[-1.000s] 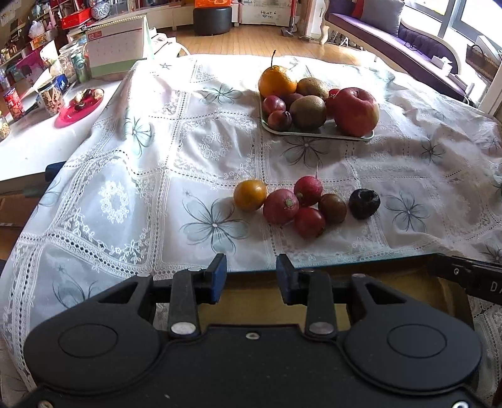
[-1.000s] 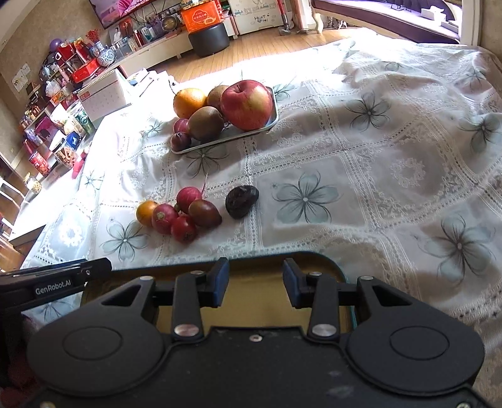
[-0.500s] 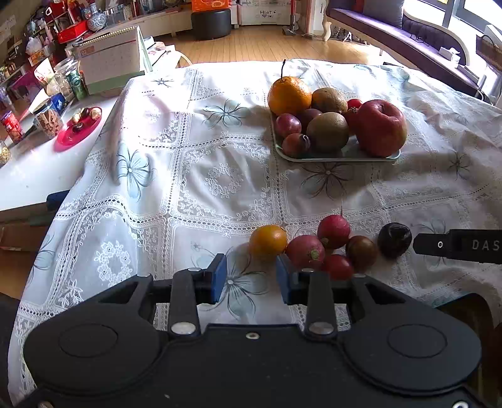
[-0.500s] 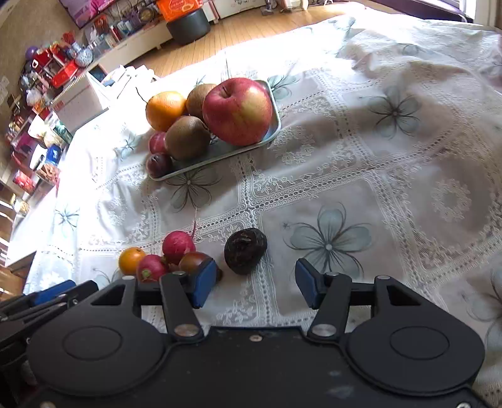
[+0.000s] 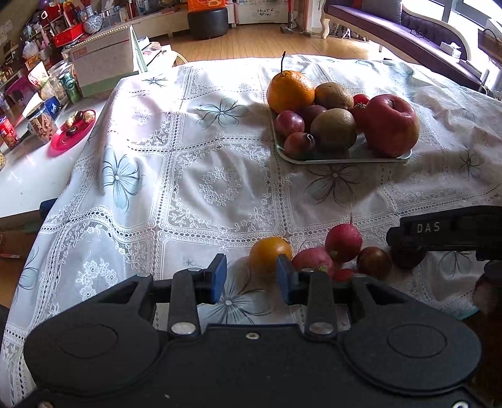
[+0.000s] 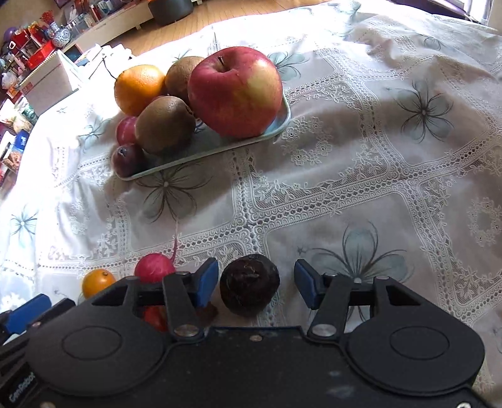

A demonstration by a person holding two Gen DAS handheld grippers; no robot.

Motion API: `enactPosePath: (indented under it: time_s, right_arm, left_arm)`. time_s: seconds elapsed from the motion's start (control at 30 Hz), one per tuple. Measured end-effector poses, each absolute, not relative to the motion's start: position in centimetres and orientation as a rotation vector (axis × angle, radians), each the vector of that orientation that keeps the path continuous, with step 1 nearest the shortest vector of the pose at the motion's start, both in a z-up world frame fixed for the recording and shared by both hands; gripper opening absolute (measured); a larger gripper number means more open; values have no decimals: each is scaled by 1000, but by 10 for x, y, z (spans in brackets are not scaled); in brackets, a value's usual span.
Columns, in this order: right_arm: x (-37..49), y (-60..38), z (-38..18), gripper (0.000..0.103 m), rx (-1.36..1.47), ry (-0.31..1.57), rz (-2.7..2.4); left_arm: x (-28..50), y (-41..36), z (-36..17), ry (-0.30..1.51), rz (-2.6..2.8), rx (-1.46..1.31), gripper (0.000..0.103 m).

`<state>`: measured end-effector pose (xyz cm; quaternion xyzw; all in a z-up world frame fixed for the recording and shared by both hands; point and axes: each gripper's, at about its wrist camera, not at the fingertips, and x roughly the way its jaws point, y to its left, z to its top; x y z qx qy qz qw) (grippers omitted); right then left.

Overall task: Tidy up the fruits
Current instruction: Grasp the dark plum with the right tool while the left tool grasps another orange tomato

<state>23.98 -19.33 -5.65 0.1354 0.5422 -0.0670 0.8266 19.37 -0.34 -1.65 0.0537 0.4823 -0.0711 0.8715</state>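
A pale tray (image 5: pixel 345 160) (image 6: pixel 204 153) holds a big red apple (image 5: pixel 390 125) (image 6: pixel 235 91), an orange (image 5: pixel 290 91) (image 6: pixel 139 88), kiwis (image 5: pixel 334 128) and small plums. Loose fruit lies near the table's front: a small orange (image 5: pixel 269 252) (image 6: pixel 97 282), red radishes (image 5: pixel 343 240) (image 6: pixel 153 266), a brown fruit (image 5: pixel 373 266). My left gripper (image 5: pixel 251 277) stands open just short of the small orange. In the right wrist view, a dark wrinkled fruit (image 6: pixel 249 288) sits between the fingers of my open right gripper (image 6: pixel 255 282), untouched by either pad.
White lace tablecloth (image 5: pixel 204 188) covers the table. A side counter at left carries a red dish (image 5: pixel 72 133), cans and a box (image 5: pixel 103 62). A black stool (image 5: pixel 207 18) and a purple sofa (image 5: pixel 392 22) stand beyond. The right gripper's body (image 5: pixel 445 229) juts in from the right.
Both grippers moved forward toward the loose fruit. The right gripper now straddles the dark fruit; the left one has come up close to the small orange.
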Motion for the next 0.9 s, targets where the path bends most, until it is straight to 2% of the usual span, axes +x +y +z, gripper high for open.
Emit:
enactPosePath:
  time_s: [0.3, 0.6, 0.77, 0.9]
  right_arm:
    - [240, -167, -63, 60, 119, 1151, -171]
    - [229, -172, -63, 63, 174, 1098, -175]
    - [226, -171, -61, 45, 145, 1082, -171]
    - [223, -178, -58, 44, 164, 1077, -142]
  left_arm:
    - [207, 0, -28, 1040, -149, 82, 43]
    - [217, 2, -34, 1065, -162, 29, 43]
    - [221, -6, -35, 1061, -163, 49, 43]
    - [223, -10, -39, 1069, -169, 42, 44]
